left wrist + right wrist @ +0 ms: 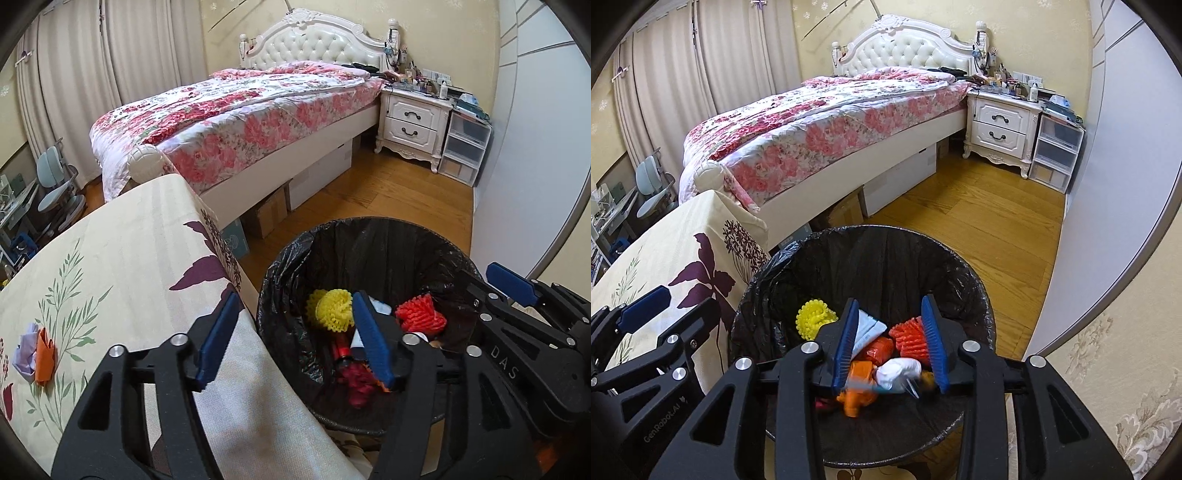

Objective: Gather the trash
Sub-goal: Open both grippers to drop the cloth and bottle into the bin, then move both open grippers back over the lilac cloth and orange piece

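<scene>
At my twelve o'clock, a floral-quilted bed (236,122); at two, a white nightstand (413,123) beside clear plastic drawers (465,147).

My count, bin and table

I see one trash bin (812,266), one yellow spiky ball (814,317), one red spiky ball (908,338), and two crumpled papers (37,354) on the table (122,236).

The trash bin (864,258) mouth gapes open from above; the cloth-covered table (122,236) edge crowds its left side, bare wooden floor (979,206) lies beyond.
</scene>
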Motion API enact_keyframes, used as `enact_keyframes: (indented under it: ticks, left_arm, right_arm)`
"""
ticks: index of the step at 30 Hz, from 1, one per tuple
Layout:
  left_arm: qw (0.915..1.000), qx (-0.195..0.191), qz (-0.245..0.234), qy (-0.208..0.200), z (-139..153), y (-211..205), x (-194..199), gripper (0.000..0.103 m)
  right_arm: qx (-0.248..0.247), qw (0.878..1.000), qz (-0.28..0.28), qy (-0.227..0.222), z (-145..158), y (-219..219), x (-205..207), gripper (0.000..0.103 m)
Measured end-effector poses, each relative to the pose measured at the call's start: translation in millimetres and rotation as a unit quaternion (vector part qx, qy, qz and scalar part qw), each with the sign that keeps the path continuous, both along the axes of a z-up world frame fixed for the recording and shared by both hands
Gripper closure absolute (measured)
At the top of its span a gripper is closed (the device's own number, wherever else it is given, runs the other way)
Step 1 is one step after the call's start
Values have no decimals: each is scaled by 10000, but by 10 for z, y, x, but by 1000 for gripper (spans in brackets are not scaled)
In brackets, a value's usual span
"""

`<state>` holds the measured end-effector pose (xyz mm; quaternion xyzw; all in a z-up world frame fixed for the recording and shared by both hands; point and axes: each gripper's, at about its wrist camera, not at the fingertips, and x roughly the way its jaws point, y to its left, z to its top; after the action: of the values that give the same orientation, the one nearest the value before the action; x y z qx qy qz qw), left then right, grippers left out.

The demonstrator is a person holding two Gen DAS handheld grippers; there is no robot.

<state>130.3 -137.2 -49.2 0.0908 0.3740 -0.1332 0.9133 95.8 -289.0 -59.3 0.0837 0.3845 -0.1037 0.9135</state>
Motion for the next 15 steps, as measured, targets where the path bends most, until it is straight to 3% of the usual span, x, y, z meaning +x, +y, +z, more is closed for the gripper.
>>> enact_keyframes:
  ticks: [6, 15]
  left_arm:
    - [9999, -37, 111, -50, 39, 87, -17, 25]
    - [9994, -73, 322, -107, 122, 332, -113, 23]
  right_arm:
    - [-63, 10000, -68, -31, 37, -14, -28, 49]
    - [-111, 9999, -27, -52, 82, 108, -50, 39]
